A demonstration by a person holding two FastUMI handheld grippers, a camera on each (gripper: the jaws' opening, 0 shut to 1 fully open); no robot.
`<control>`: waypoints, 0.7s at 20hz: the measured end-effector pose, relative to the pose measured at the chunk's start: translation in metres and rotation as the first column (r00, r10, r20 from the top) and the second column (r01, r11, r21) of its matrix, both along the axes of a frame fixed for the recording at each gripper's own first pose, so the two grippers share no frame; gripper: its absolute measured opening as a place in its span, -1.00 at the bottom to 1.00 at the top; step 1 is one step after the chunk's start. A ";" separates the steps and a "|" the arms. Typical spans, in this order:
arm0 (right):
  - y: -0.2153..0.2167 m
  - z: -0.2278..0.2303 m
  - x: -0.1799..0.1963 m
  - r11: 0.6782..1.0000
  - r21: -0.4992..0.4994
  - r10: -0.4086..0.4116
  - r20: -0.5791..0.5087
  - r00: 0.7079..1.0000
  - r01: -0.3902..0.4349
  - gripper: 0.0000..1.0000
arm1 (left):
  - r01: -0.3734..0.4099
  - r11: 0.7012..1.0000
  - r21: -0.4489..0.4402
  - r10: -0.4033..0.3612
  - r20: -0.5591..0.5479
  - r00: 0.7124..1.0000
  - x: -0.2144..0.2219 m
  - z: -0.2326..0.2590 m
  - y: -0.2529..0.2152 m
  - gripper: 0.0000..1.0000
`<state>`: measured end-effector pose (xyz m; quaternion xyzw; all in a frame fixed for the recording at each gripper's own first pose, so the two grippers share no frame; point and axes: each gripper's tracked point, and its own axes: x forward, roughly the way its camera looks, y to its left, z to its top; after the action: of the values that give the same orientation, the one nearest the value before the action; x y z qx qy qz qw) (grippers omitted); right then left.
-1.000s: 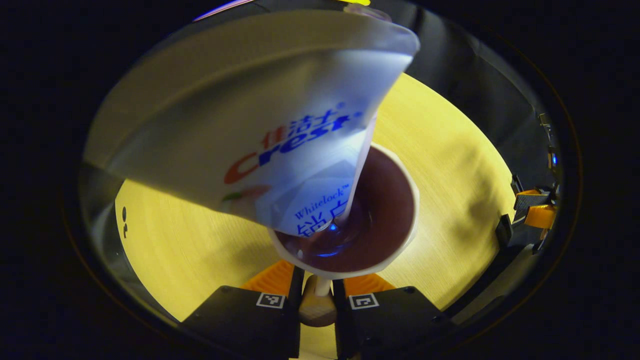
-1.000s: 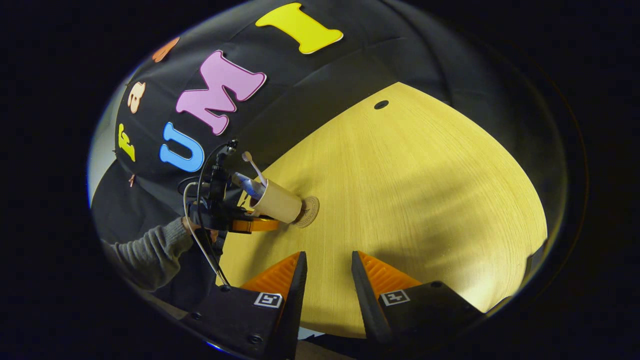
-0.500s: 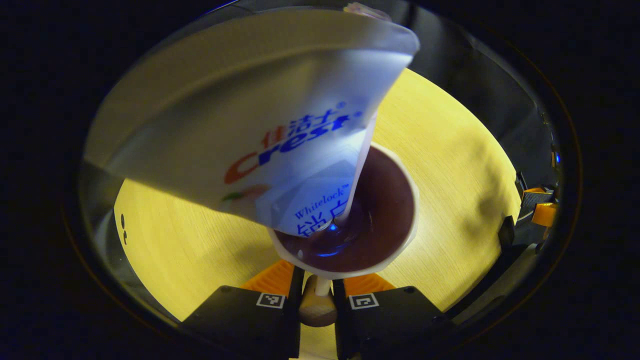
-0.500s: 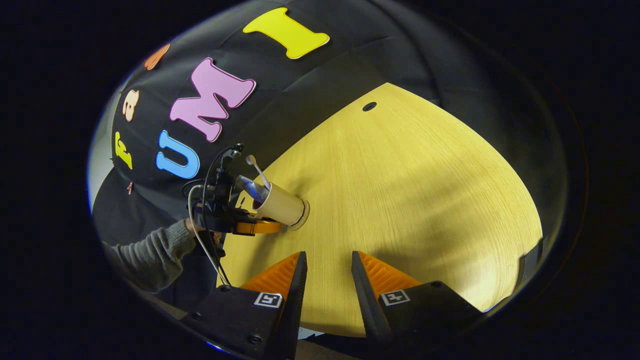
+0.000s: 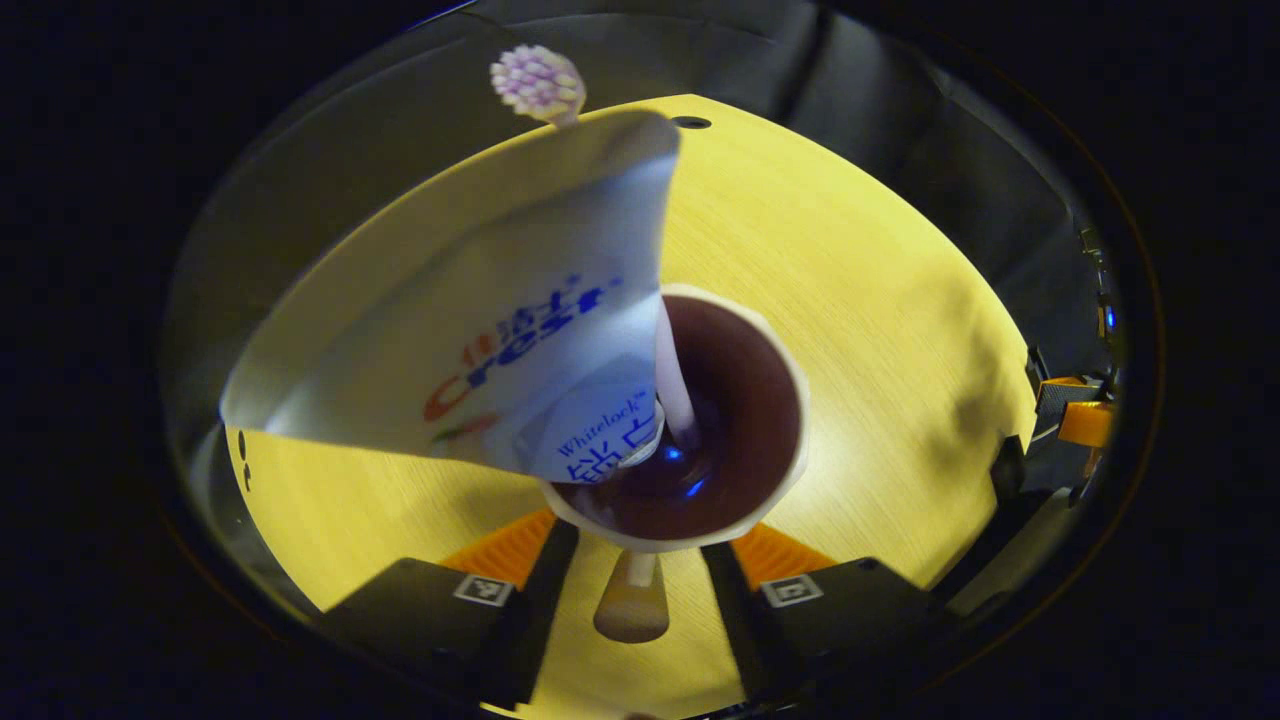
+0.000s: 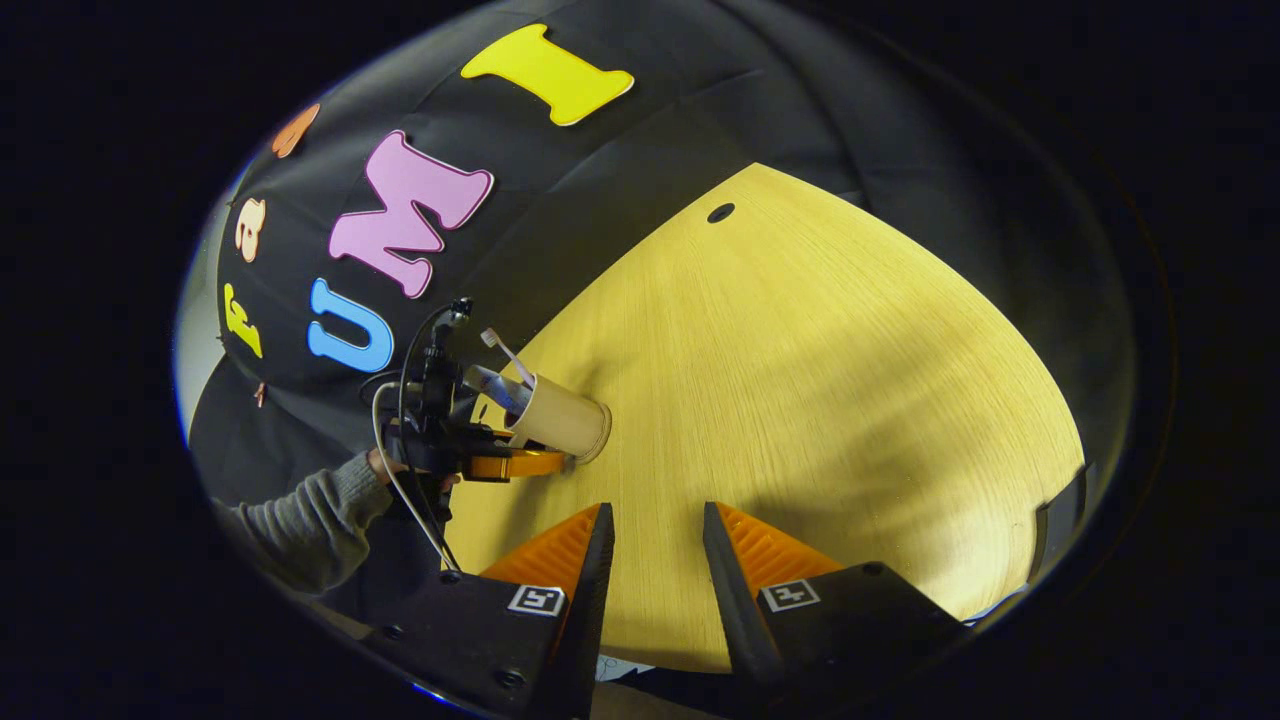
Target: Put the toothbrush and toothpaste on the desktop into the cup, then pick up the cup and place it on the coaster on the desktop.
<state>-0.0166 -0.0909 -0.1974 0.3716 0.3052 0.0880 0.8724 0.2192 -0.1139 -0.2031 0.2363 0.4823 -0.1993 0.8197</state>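
1. The cup stands upright on the coaster on the table, holding the toothpaste and toothbrush

2. In the left gripper view the left gripper has its fingers released, spread either side of the cup's wall; the cup sits at 12 o'clock, long axis vertical

3. The right gripper hovers with parted fingers, empty, the cup well apart at 10 o'clock

4. The right gripper view shows the coaster's edge under the cup; the left gripper view looks down into the cup
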 end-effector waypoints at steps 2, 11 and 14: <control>0.004 0.000 0.000 1.000 -0.001 0.006 0.002 1.000 -0.006 0.12 | -0.002 1.000 -0.006 0.002 0.008 1.000 -0.001 0.003 0.000 0.67; 0.018 0.001 -0.003 1.000 -0.003 0.025 0.003 1.000 -0.025 0.12 | 0.037 0.998 -0.043 -0.031 0.127 0.991 -0.010 0.037 -0.002 0.65; 0.028 0.002 -0.002 0.999 -0.003 0.041 0.005 0.999 -0.041 0.12 | 0.040 0.997 -0.059 -0.030 0.165 0.986 -0.019 0.053 0.005 0.65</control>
<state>-0.0185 -0.0629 -0.1953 0.3639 0.3108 0.1063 0.8716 0.1998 -0.1084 -0.1505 0.2347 0.4024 -0.2085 0.8600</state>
